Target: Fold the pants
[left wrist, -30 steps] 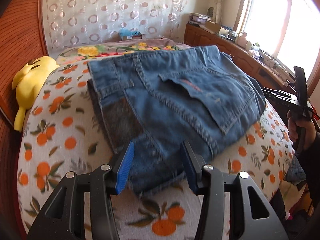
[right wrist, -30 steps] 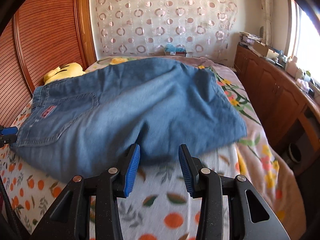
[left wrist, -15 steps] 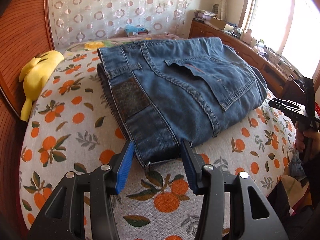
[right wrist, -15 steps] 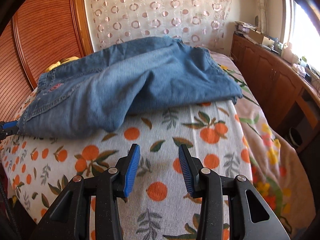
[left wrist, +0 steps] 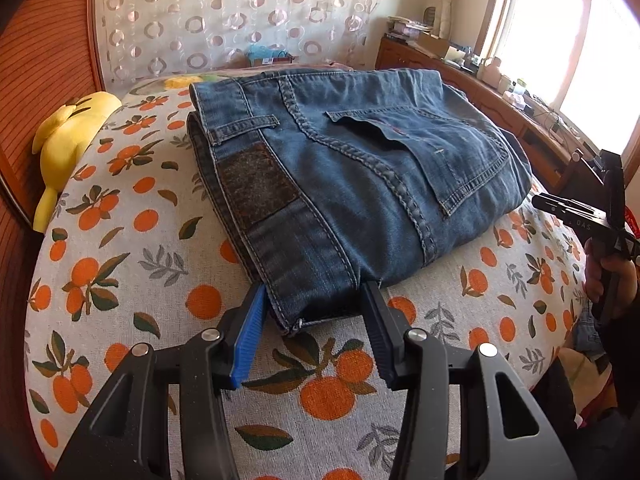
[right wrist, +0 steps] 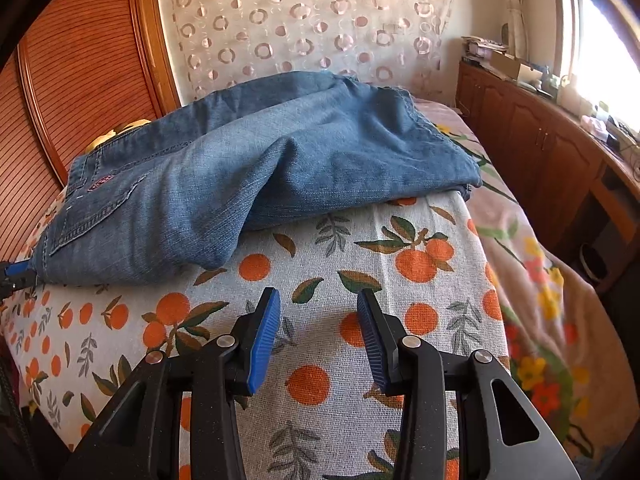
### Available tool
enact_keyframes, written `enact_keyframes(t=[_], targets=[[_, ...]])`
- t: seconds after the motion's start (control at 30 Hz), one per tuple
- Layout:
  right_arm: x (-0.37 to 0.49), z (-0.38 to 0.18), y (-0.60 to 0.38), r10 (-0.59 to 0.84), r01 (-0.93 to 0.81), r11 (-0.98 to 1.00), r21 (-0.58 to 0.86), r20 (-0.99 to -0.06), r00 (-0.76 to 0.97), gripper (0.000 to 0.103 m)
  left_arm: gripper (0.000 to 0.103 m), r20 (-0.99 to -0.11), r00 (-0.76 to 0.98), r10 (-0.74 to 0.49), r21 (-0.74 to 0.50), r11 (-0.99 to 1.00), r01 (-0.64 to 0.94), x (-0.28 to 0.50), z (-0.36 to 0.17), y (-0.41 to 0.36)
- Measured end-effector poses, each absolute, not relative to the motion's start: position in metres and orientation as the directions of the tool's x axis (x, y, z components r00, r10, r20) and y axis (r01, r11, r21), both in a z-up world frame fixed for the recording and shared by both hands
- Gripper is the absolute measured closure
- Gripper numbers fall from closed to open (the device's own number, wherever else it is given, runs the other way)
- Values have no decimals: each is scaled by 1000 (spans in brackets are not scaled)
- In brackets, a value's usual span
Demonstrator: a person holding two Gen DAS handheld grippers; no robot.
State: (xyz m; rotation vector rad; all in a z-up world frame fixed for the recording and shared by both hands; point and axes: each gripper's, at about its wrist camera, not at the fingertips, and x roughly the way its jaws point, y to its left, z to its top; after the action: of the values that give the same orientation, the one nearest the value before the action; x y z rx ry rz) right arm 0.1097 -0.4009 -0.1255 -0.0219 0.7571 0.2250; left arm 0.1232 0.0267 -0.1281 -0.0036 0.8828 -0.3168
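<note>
pants [left wrist: 360, 168]: lying folded on the bed [left wrist: 132, 264] near its front edge | left tool [left wrist: 312, 320]: spread apart, waistband corner sitting between the pads, not squeezed | right tool [right wrist: 318, 316]: spread apart, holding nothing, hanging over the bedspread

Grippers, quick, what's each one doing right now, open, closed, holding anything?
Left gripper: jaws apart around the waistband corner of the jeans; whether the pads grip it cannot be told.
Right gripper: open, empty, over the orange-print sheet.

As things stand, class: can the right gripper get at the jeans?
Probably yes. The right gripper is open and empty, and only bare bedspread lies between it and the jeans.
</note>
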Motion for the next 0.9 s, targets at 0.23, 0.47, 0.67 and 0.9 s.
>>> enact_keyframes(t=[0.23,0.47,0.67,0.9], targets=[[109,-127,-401,177,-197,979,49,-684,707,61,89,-734,601,-318,-138,935,326,124,-115,20],[109,-125,-398,154,-193,981,22,-692,705,61,92,-627,719,-298,-120,950,289,122,-55,36],[109,-124,-402,141,-177,984,20,-693,707,61,92,-596,762,-254,-85,963,254,129,-32,48],[109,-124,-406,143,-176,984,23,-693,707,61,93,-565,806,-175,-67,984,166,135,-20,80]])
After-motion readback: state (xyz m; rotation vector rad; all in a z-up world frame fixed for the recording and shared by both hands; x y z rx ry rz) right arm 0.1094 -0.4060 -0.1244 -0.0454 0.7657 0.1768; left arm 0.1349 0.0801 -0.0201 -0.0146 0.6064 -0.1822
